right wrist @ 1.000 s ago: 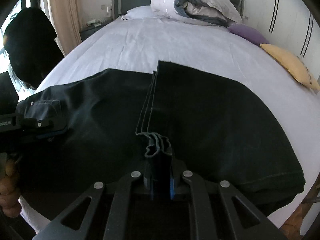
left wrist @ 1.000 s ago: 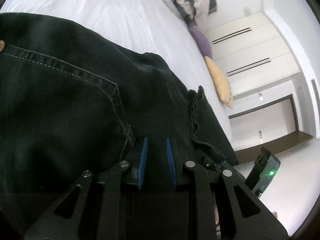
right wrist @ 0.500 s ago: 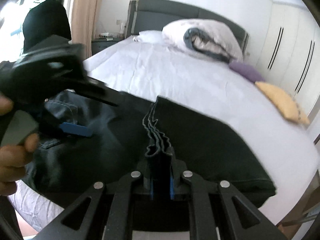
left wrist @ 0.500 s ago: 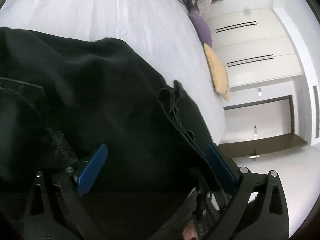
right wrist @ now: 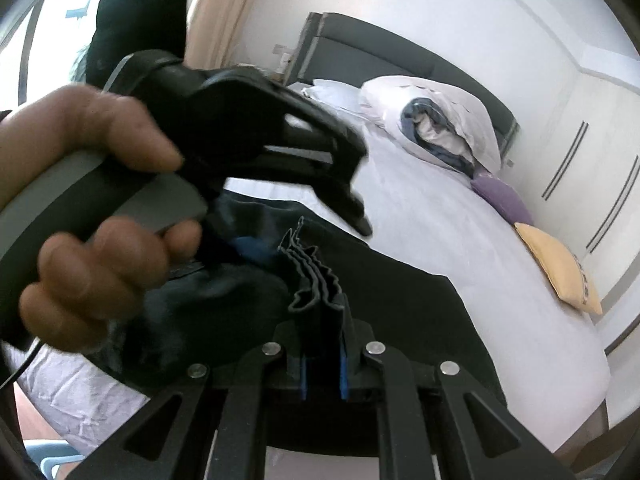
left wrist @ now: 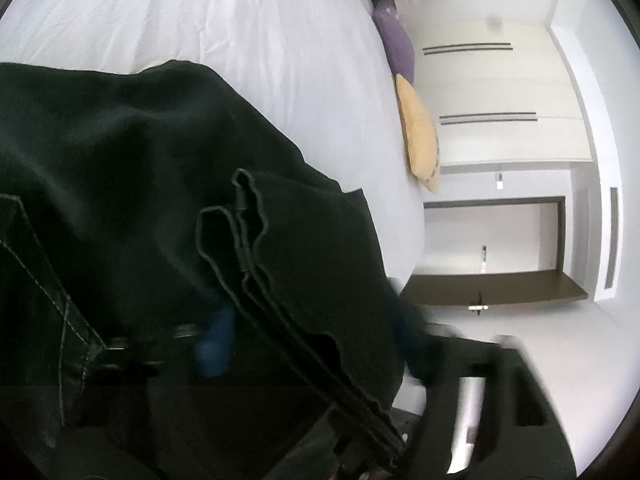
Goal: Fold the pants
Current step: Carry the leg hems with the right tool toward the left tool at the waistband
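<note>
The black pants (right wrist: 400, 312) lie folded on the near part of a bed (right wrist: 460, 216) covered with a white sheet, their bulk spreading from the near edge toward the middle of the mattress.

The right gripper (right wrist: 323, 372) is clamped on a bunched stack of hem edges: the wavy layers of dark fabric stand up between its two blue pads (right wrist: 343, 372), which press on them from either side.

The left gripper (right wrist: 304, 216) sits just to the left of that bunch and very close to it, held by the person's left hand (right wrist: 92, 200), whose fingers wrap the grey handle. Its jaws are closing. In the left wrist view the same layered hems cross the middle of the picture and run down between the fingers; one blue pad (left wrist: 214, 340) shows to the left of the fabric, blurred, while the other finger on the right is smeared by motion. The pads do not appear to press the cloth yet. A stitched pocket seam (left wrist: 44, 280) shows at the left of that view.

Far up the bed lies a white pillow (right wrist: 436, 120) wrapped around a folded blue-grey cloth, against a dark grey headboard (right wrist: 400, 60). Along the right edge of the bed lie a purple cushion (right wrist: 504, 200) and a yellow cushion (right wrist: 560, 268), with a white wardrobe (right wrist: 600, 152) beyond them.
</note>
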### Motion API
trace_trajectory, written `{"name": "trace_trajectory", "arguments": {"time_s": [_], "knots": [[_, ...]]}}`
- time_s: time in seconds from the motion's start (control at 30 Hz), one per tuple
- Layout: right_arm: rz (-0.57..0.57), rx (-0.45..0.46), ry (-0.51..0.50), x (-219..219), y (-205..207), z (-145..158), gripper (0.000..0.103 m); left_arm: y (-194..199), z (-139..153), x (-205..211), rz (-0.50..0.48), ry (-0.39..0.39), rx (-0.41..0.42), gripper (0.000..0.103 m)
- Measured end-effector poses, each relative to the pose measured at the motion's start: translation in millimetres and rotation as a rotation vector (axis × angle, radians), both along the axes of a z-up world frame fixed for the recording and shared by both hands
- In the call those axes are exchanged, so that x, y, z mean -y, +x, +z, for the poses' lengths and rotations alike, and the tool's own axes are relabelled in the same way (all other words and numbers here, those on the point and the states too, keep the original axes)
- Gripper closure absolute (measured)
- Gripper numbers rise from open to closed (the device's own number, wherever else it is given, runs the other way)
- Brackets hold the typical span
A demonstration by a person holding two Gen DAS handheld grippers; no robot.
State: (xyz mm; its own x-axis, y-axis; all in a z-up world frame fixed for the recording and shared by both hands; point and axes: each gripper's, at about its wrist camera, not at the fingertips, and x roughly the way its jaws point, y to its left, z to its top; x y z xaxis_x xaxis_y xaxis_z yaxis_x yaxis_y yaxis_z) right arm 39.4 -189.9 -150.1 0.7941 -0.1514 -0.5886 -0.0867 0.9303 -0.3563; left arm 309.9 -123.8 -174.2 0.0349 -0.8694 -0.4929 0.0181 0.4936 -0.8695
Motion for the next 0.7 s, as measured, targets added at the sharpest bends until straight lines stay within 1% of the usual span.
{"name": "trace_trajectory", "arguments": {"time_s": [0.03, 0.07, 0.13, 0.2, 0.37, 0.43, 0.53, 0.63, 0.7], "knots": [[0.006, 0.000, -0.004, -3, 0, 1, 0.091, 1, 1, -1, -0.007, 0.012, 0.004, 0.075], [0.012, 0.000, -0.009, -6, 0, 2, 0.091, 2, 2, -3, -0.012, 0.035, 0.013, 0.077], [0.028, -0.001, -0.016, -12, 1, 3, 0.091, 1, 6, -12, -0.010, 0.052, 0.029, 0.089], [0.046, -0.009, -0.025, -19, 1, 3, 0.091, -1, 8, -29, -0.009, 0.077, 0.049, 0.095], [0.104, -0.029, -0.046, -44, 2, 0, 0.091, -3, 18, -56, -0.025, 0.124, 0.108, 0.097], [0.128, -0.039, -0.057, -53, 3, -2, 0.091, -4, 18, -63, -0.026, 0.147, 0.118, 0.097], [0.157, -0.063, -0.074, -66, 3, -8, 0.091, -8, 13, -72, -0.024, 0.185, 0.128, 0.097], [0.171, -0.095, -0.078, -72, 7, -19, 0.091, -9, 1, -73, -0.023, 0.224, 0.123, 0.096], [0.172, -0.146, -0.057, -74, 14, -33, 0.090, -8, -10, -75, -0.021, 0.251, 0.111, 0.094]]}}
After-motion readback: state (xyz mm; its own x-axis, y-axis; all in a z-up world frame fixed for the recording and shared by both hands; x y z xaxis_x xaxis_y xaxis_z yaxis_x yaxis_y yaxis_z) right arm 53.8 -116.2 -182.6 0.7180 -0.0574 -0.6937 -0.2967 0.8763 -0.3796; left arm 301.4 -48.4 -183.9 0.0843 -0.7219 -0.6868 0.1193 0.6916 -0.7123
